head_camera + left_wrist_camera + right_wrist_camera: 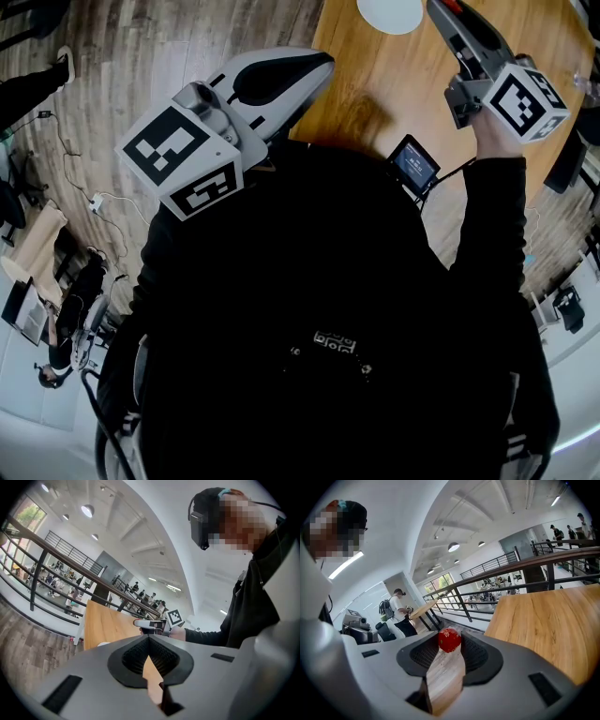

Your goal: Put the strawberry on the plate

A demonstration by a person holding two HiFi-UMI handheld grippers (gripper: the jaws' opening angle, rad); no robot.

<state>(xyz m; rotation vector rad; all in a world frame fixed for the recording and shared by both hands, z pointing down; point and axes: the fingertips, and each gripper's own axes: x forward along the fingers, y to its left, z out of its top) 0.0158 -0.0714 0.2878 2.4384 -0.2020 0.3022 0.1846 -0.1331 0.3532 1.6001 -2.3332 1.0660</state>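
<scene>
The person's black-clad torso (328, 309) is filling the middle and the whole 6 o'clock half of the head view. The wooden table (394, 84) is spreading from 12 to 2 o'clock beyond it, and the plank floor (141, 47) is running past at 9 to 11 o'clock, with cables trailing over it.

The left gripper (148, 638) is hanging at 10 o'clock in the head view, its marker cube (183, 159) facing the camera and its nose pointing toward 1 o'clock, at the table's near edge. In the left gripper view its fingertips are meeting at a point, pressed together with nothing between them, and only table wood is showing through the gap behind the tips.

The right gripper (449, 643) is reaching out at 1 o'clock in the head view, over the table, with its front end running off the top edge of the picture. The white plate (389, 11) is lying at 12 o'clock on the table, cut by that same edge, just to the 9 o'clock side of the right gripper's front.

A small dark device with a lit screen (413, 163) is sitting at the table's near edge, between the two grippers.

The strawberry (449, 638) is sitting at the very tips of the right gripper's jaws, which are pinching it from both sides; it is being held in the air and is not yet on the plate. In the right gripper view the table is lying at 3 o'clock of it.
</scene>
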